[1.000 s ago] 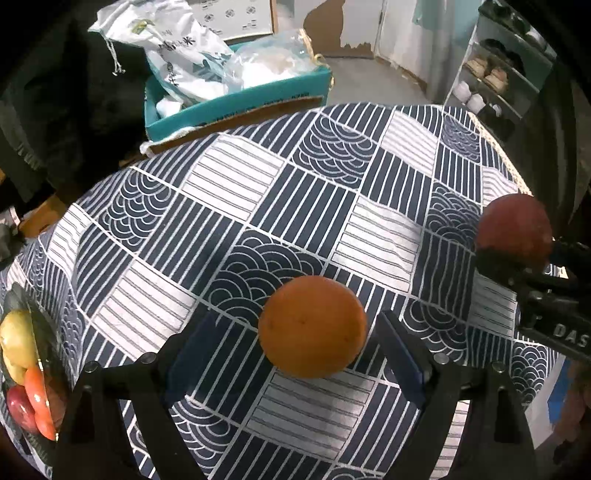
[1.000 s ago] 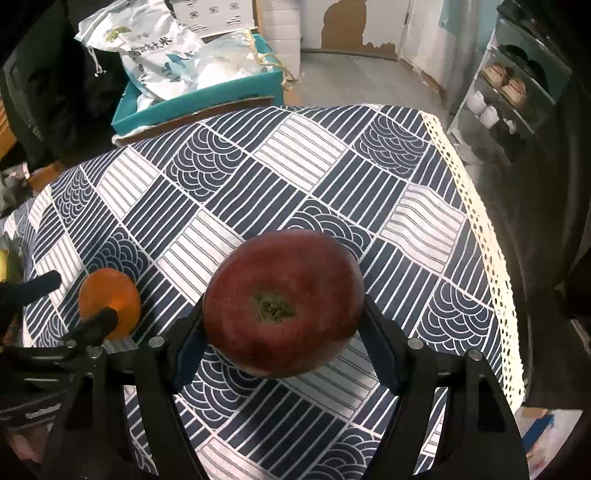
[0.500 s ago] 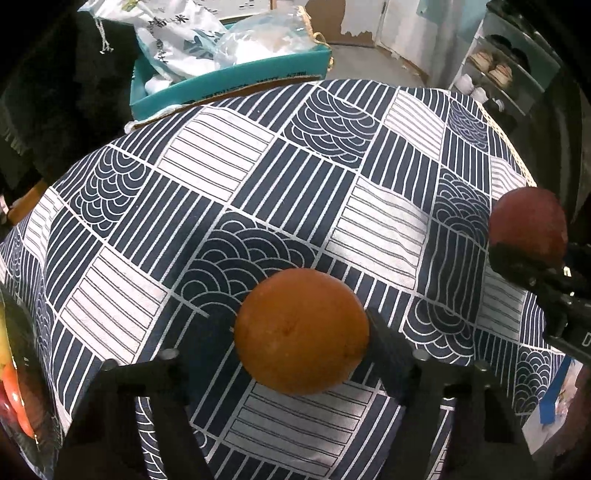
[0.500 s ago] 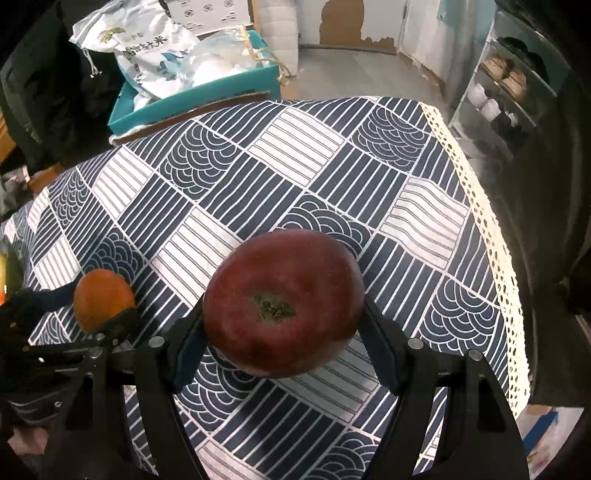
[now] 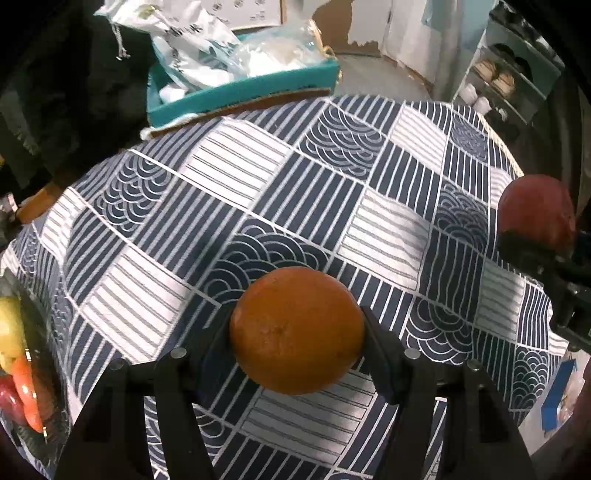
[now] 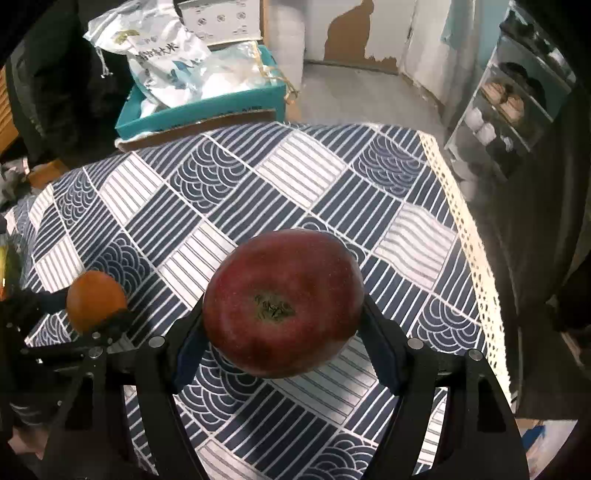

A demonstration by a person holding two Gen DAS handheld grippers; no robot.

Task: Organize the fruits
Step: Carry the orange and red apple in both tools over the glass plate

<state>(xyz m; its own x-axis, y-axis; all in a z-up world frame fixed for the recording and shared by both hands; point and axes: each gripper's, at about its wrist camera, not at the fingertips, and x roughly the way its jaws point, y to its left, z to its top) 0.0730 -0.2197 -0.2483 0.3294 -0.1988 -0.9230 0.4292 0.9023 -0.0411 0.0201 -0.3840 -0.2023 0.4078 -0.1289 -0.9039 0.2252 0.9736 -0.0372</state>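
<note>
At nine o'clock of the left wrist view, a dish of fruit (image 5: 16,354) sits at the surface's (image 5: 258,192) edge. Centre, the left gripper (image 5: 297,332) jaws clamp an orange (image 5: 297,328). At three o'clock, the right gripper (image 6: 282,314) jaws clamp a red apple (image 6: 282,306) above the patterned cloth.

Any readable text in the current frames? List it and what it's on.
White rice bag in the teal box: large dark Chinese characters, too blurred to read with confidence.
Teal box front wall: small dark print near the right end, too small to read.
White carton behind the bag: a row of small printed symbols, unreadable.
Orange, apple, tablecloth: no text.
</note>
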